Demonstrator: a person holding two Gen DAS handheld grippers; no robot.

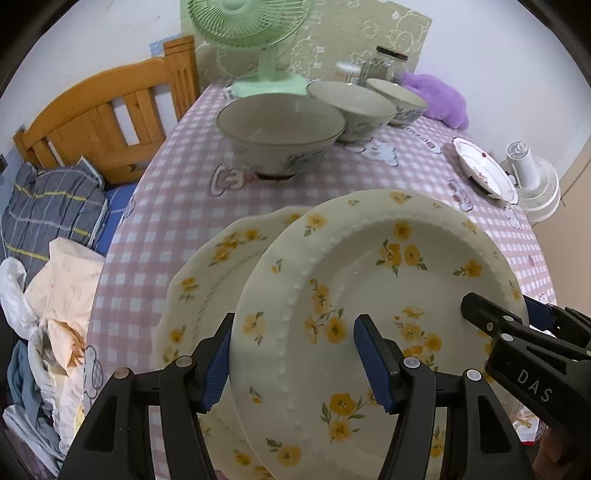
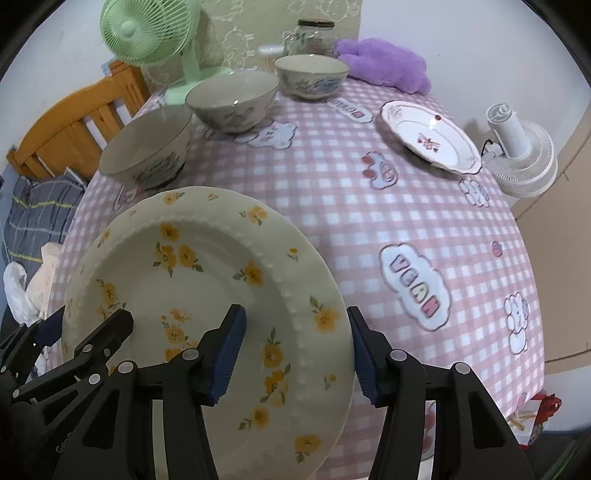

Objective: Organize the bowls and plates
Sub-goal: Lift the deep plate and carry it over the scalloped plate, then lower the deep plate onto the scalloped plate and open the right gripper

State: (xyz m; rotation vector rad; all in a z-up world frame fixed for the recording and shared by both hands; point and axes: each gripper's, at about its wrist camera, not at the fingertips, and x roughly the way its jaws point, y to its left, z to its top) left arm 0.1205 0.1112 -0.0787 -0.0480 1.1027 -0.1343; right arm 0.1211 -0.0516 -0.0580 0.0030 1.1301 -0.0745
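Observation:
A cream plate with yellow flowers (image 1: 369,266) (image 2: 207,288) hangs tilted above the table, held from both sides. My left gripper (image 1: 295,363) is shut on its left rim, one pad outside the edge and one over the inner face. My right gripper (image 2: 295,352) is shut on the right rim in the same way. Each gripper shows in the other's view, the right gripper (image 1: 498,308) at the far right and the left gripper (image 2: 88,321) at the lower left. A second yellow-flowered plate (image 1: 207,280) lies on the cloth just below and to the left.
Three grey-rimmed bowls (image 2: 147,147) (image 2: 232,99) (image 2: 312,75) stand in a row at the back of the pink checked tablecloth (image 2: 369,206). A white plate with red pattern (image 2: 430,134) lies at the right edge. A green fan (image 1: 255,33), jar (image 1: 388,62), purple plush (image 2: 384,62) and white fan (image 2: 521,162) surround them.

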